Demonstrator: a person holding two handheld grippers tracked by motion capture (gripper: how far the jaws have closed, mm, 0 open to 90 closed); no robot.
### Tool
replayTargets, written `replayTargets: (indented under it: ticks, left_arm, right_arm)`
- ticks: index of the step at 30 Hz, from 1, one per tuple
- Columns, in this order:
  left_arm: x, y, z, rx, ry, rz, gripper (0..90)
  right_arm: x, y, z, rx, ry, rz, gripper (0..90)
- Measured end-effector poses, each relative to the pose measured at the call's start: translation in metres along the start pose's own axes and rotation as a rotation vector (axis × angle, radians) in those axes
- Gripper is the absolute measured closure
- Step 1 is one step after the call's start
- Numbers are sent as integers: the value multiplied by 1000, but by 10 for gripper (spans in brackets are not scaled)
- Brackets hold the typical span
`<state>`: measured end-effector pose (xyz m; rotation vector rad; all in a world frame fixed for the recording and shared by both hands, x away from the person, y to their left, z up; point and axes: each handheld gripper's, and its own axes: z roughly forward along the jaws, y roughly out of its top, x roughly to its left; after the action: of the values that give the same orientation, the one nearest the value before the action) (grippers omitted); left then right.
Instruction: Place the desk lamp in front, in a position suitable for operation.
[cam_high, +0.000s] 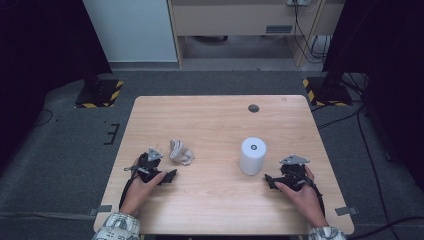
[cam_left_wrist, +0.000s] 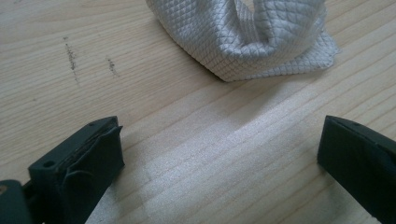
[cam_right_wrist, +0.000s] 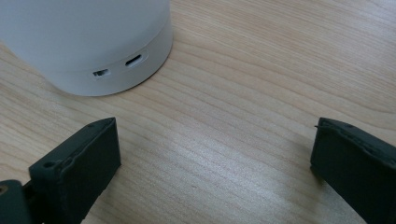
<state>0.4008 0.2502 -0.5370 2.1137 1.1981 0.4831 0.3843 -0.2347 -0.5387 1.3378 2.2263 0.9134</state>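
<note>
Crumpled white cloth (cam_left_wrist: 247, 37) just beyond the left hand-held gripper (cam_left_wrist: 219, 154) (jaws wide apart, empty), low over the table (cam_high: 215, 200).

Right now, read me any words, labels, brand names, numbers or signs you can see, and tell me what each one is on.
No readable text anywhere.
White cylinder: no label; a small round mark on its top is too small to read, and two slots near the base carry no lettering.
Quilted cloth: no tag or print.
Table: bare wood grain.
</note>
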Motion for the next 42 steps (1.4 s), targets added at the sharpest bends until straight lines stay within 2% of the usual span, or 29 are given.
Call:
replayTargets:
  ticks: [3,5,9,12,15,16,17,19,21,28,34,40,42]
  left_arm:
    - [-1,0,0,-1,1,-1,0]
    - [-1,0,0,-3,-7,9,0]
    - [-1,0,0,0,-9,10,0]
    - [-2,0,0,2,-6,7,0]
    - [-3,1,-1,10,-4,4,0]
    - [-3,1,-1,10,-4,4,0]
    - [-3,1,-1,14,-4,4,0]
    - [-3,0,-1,11,-4,3,0]
    - [-3,-1,-1,3,-2,3,0]
    - [-3,0,-1,3,-1,1,0]
    - [-3,-1,-1,-3,-5,2,0]
    - [-3,-1,-1,-3,-5,4,0]
    - [-3,-1,-1,-2,-8,6,0]
  right_arm:
    - [1,1,-2,11,-1,1,73]
    - [2,2,-5,14,21,-13,116]
    - [7,4,-11,3,54,-21,102]
    - [11,6,-14,7,99,-11,79]
    - [17,11,-18,11,137,-35,50]
    - [17,11,-18,11,137,-35,50]
    - [23,15,-23,-8,161,-46,46]
    - [24,16,-24,-15,166,-49,45]
    - [30,22,-31,-39,186,-71,46]
    - [38,37,-36,-76,194,-86,42]
    - [41,52,-31,-67,207,-127,41]
    - [44,70,-25,-94,161,-138,40]
    - [45,75,-23,-106,171,-136,33]
